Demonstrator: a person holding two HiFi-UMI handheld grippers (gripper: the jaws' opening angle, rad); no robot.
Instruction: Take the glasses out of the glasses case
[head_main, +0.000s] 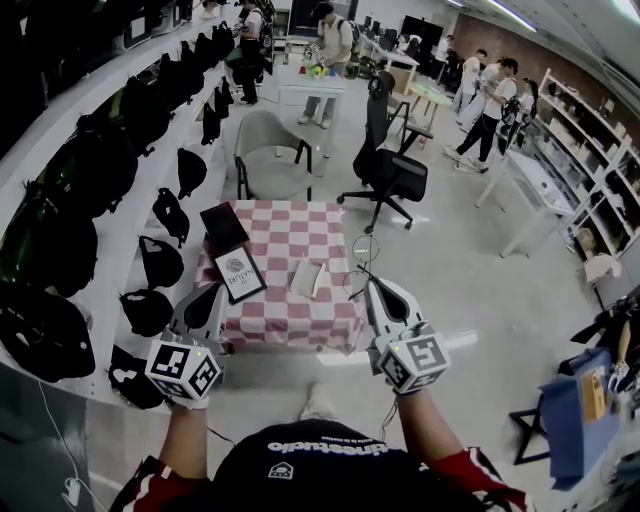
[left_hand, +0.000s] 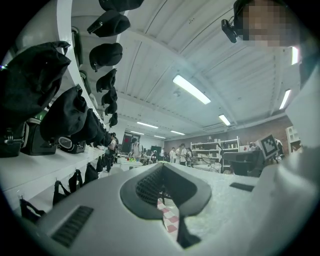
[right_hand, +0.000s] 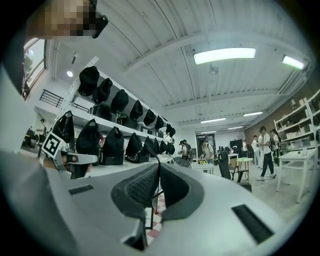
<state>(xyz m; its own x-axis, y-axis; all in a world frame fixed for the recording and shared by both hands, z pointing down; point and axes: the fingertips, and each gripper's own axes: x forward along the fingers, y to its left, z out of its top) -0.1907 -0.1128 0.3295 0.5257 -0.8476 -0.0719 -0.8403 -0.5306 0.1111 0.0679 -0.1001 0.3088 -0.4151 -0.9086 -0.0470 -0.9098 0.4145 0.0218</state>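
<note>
Head view: the glasses (head_main: 362, 262) sit clear of the open glasses case (head_main: 223, 226) on the checked bench (head_main: 300, 322), just ahead of the right tongs (head_main: 374, 287).

Left gripper view: the left tongs (left_hand: 163, 196) are pressed together, with nothing seen between them.

Right gripper view: the tongs are pinching a thin black wire of the frame.

Assessment: the glasses appear light, easily bent and fragile. They are best held at the frame, never at a lens.

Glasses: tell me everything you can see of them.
The glasses are thin dark wire frames with round lenses, metal by the look. The shut right gripper pinches them at its tips, over the right edge of the red-and-white checked table. In the right gripper view one thin arm rises from between the jaws.
</note>
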